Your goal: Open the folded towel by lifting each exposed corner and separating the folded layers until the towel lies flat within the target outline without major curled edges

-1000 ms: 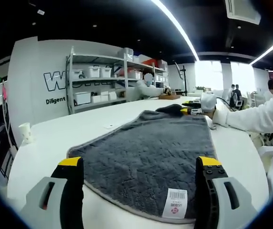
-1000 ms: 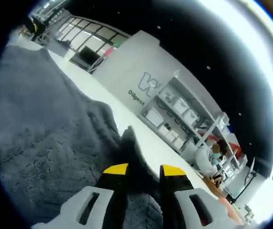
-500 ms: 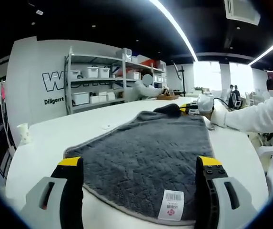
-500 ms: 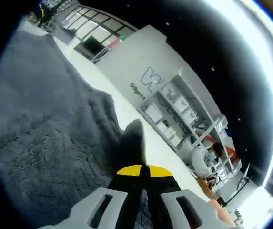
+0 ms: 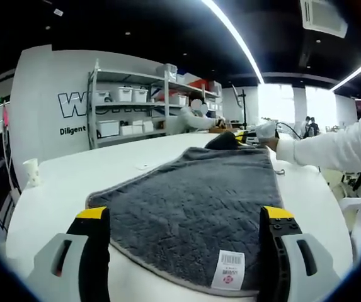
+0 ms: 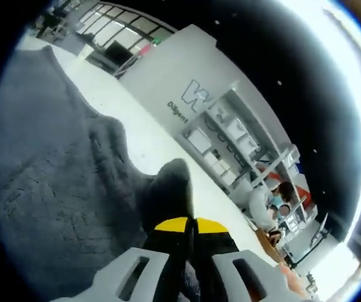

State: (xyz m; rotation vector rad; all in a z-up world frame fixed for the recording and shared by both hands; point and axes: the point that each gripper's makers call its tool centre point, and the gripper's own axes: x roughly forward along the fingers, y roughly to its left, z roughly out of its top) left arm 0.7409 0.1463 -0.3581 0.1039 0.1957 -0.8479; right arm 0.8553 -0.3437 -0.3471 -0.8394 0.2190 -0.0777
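- Left gripper view: the left gripper (image 5: 183, 217) is being held low w/ jaws spread wide, nothing between them; the near edge of the grey towel (image 5: 199, 198) is lying betw. the two jaw tips, not gripped.
- The towel is lying on the white table (image 5: 60, 189), its white barcode label (image 5: 228, 269) showing at the near hem. Target outline can't be made out.
- Right gripper view: the right gripper (image 6: 189, 223) is pressed together on the towel's far corner (image 6: 171, 185); a nub of cloth is sticking up past the yellow tips. A sec ago those jaws were apart w/ the corner only betw. them, so the pinch is new.
- That corner is now being raised: more table is showing under the cloth fold than half a sec ago, and in the left gripper view the right gripper (image 5: 251, 134) w/ the person's white sleeve (image 5: 331, 148) is sitting higher at the far end.
- Judgement: lift step is under way; the layers are not yet separated, so unfolding is mostly still to be done.
- Shelving (image 5: 136, 107) w/ bins is standing by the back wall.
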